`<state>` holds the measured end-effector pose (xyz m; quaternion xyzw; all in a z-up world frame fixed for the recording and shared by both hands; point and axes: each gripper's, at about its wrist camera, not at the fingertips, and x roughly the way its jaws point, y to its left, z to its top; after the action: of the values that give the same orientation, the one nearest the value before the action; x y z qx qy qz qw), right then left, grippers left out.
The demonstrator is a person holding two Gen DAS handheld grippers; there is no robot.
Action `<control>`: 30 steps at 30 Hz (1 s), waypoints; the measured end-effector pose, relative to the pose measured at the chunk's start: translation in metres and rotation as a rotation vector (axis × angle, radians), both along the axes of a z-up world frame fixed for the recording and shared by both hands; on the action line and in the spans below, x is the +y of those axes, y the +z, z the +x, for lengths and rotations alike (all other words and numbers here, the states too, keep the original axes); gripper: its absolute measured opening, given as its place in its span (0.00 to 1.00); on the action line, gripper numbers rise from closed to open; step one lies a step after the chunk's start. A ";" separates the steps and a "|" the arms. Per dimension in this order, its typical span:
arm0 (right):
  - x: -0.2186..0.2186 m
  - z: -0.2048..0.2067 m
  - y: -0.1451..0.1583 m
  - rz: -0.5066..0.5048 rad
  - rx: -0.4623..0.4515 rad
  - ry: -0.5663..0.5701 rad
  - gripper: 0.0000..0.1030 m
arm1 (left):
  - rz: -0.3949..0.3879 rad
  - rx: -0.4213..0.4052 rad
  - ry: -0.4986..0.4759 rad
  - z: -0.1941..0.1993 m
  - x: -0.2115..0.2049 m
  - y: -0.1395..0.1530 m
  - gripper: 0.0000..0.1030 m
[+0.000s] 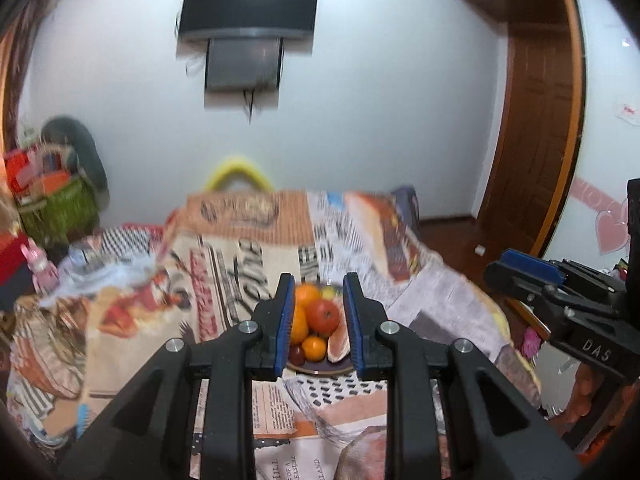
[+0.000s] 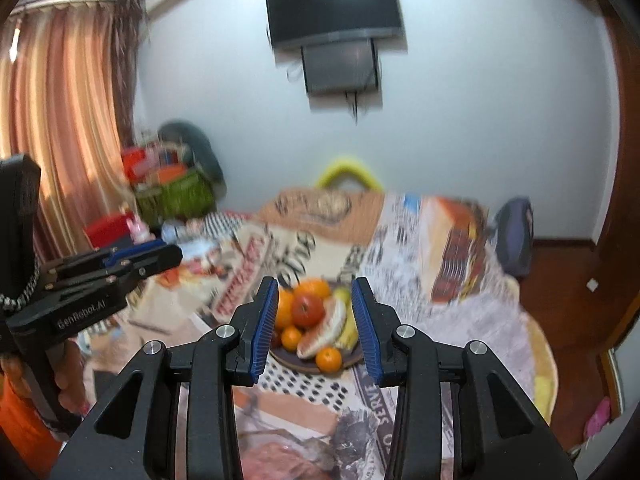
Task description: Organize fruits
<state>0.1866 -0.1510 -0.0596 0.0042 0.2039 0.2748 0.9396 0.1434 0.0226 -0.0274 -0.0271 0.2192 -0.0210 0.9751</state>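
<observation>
Where one plate [image 2: 304, 364] sits, three oranges [image 2: 329, 359] show

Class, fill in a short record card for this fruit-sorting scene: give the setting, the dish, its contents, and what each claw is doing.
Setting: table under a newspaper-print cloth, wall TV beyond
Dish: dark plate near the table's middle
Contents: oranges, a red tomato, a banana, piled together
Left claw: empty, jaws narrow, clear of the plate
Right claw: empty, jaws narrow, clear of the plate
</observation>
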 end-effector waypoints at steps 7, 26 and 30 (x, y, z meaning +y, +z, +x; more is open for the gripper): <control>-0.009 -0.062 0.036 0.065 -0.159 -0.033 0.47 | 0.030 -0.129 -0.015 -0.059 -0.013 0.038 0.39; -0.011 -0.091 0.032 0.071 -0.251 -0.141 1.00 | 0.033 -0.233 0.015 -0.110 -0.017 0.049 0.91; -0.010 -0.094 0.032 0.068 -0.250 -0.144 1.00 | 0.029 -0.242 0.020 -0.113 -0.018 0.048 0.95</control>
<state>0.0922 -0.1613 -0.0281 0.0163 0.0749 0.2117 0.9743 0.0303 0.0044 0.0205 -0.0124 0.1002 -0.0114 0.9948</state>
